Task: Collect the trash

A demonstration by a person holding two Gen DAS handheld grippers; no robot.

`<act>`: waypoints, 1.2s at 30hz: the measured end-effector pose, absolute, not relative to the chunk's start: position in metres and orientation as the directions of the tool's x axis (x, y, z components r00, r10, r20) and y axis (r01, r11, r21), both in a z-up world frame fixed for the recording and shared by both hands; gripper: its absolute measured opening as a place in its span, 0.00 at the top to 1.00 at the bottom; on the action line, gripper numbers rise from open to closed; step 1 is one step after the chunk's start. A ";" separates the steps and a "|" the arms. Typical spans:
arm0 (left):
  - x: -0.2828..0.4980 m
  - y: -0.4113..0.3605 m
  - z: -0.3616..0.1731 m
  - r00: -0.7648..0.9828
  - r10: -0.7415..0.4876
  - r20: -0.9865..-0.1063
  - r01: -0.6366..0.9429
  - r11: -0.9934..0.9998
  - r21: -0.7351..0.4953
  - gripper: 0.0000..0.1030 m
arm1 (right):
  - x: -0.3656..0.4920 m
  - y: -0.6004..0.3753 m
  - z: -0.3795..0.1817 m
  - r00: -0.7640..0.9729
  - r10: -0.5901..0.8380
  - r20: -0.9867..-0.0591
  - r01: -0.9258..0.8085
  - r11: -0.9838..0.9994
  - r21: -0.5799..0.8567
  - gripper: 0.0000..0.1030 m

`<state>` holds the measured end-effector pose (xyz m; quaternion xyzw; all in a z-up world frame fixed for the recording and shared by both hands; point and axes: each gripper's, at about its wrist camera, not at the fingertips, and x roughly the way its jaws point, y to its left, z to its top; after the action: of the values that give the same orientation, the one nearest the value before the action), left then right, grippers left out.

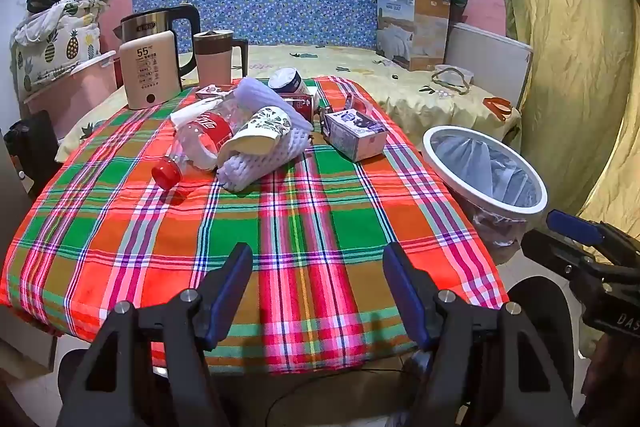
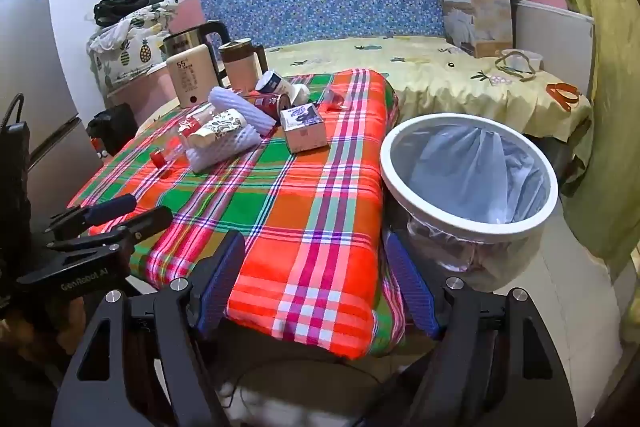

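Note:
A pile of trash lies at the far side of the plaid-covered table (image 1: pixel 280 235): a clear cola bottle (image 1: pixel 192 147) with a red cap, a patterned paper cup (image 1: pixel 256 135), white foam netting (image 1: pixel 272 155), a small carton box (image 1: pixel 354 133), a red can (image 1: pixel 298 105) and a white cup (image 1: pixel 286 79). A white-rimmed bin (image 1: pixel 484 173) with a plastic liner stands right of the table, also in the right wrist view (image 2: pixel 468 179). My left gripper (image 1: pixel 318 287) is open and empty over the table's near edge. My right gripper (image 2: pixel 316 279) is open and empty at the near right corner.
A kettle (image 1: pixel 160 23), a cream thermos-like device (image 1: pixel 150 69) and a pink jug (image 1: pixel 214 57) stand at the table's far left. A bed with a yellow sheet (image 1: pixel 400 83) lies behind, with a box (image 1: pixel 412 27) on it. A curtain (image 1: pixel 580 67) hangs at right.

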<state>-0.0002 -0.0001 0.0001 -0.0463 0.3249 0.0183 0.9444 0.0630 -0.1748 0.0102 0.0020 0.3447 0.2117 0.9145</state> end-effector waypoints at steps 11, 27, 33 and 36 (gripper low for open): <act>-0.002 -0.006 0.003 0.792 -0.006 -0.610 -0.057 0.995 -0.083 0.33 | 0.063 -0.177 0.012 0.682 0.387 -0.620 -0.381 0.912 0.151 0.27; -0.002 -0.005 0.007 0.793 -0.021 -0.609 -0.042 0.995 -0.089 0.33 | 0.061 -0.178 0.015 0.685 0.382 -0.621 -0.376 0.915 0.148 0.27; 0.000 -0.005 0.006 0.788 -0.020 -0.615 -0.040 0.996 -0.083 0.33 | 0.061 -0.178 0.015 0.685 0.380 -0.621 -0.373 0.916 0.148 0.27; 0.001 -0.005 0.005 0.786 -0.021 -0.618 -0.039 0.996 -0.084 0.33 | 0.061 -0.179 0.015 0.685 0.379 -0.622 -0.373 0.916 0.148 0.27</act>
<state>0.0010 -0.0052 0.0054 -0.0464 0.3270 0.0048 0.9439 0.0610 -0.1787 0.0152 0.0044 0.3399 0.2050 0.9178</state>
